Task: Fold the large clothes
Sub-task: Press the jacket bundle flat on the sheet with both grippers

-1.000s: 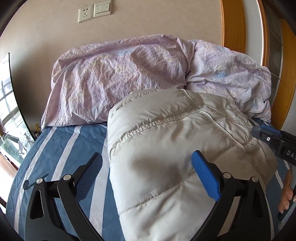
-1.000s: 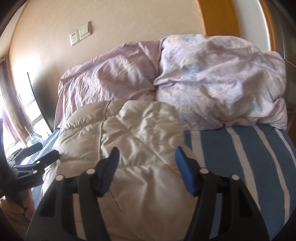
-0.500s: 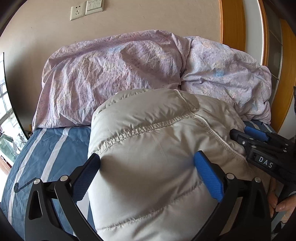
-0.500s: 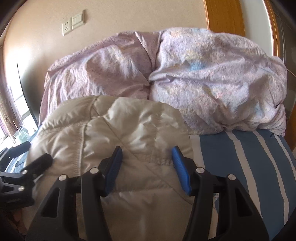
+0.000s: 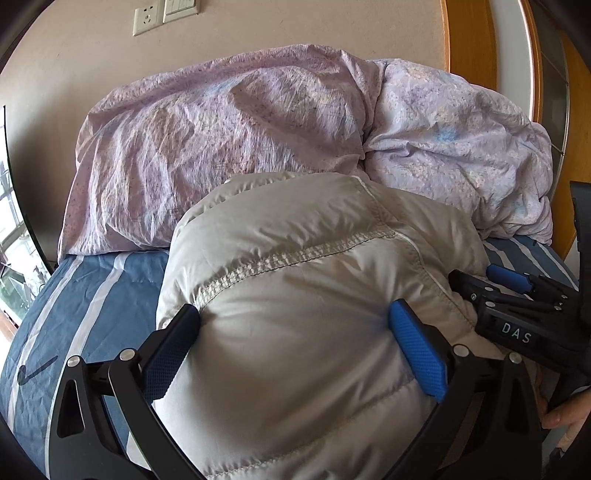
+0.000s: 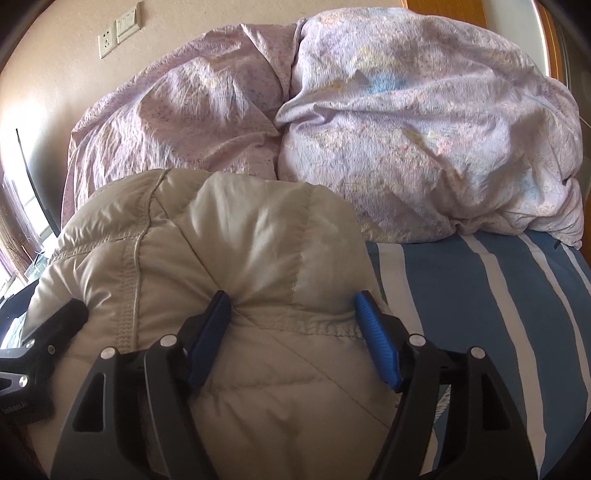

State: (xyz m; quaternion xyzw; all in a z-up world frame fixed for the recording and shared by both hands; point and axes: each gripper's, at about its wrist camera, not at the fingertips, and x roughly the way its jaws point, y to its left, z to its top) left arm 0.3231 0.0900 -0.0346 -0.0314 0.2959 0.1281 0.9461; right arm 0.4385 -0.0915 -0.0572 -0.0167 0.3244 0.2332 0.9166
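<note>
Left wrist view: left gripper (image 5: pixel 295 341) spreads its two blue pads wide against one grey puffer jacket (image 5: pixel 306 280), not clamped; right gripper (image 6: pixel 293 338) likewise straddles the jacket's bulk, unclenched. That jacket lies on one blue striped sheet (image 6: pixel 480 295), before one rumpled lilac duvet (image 5: pixel 258 122)

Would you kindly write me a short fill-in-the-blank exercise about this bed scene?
1. The puffy jacket lies on a bedsheet striped white and ____.
2. Behind the jacket is piled a crumpled ____ duvet.
3. The left gripper has its fingers ____ around the jacket's bulk.
4. On the wall, beside the switch, is a white ____.

Missing words: blue; lilac; open; socket
</note>
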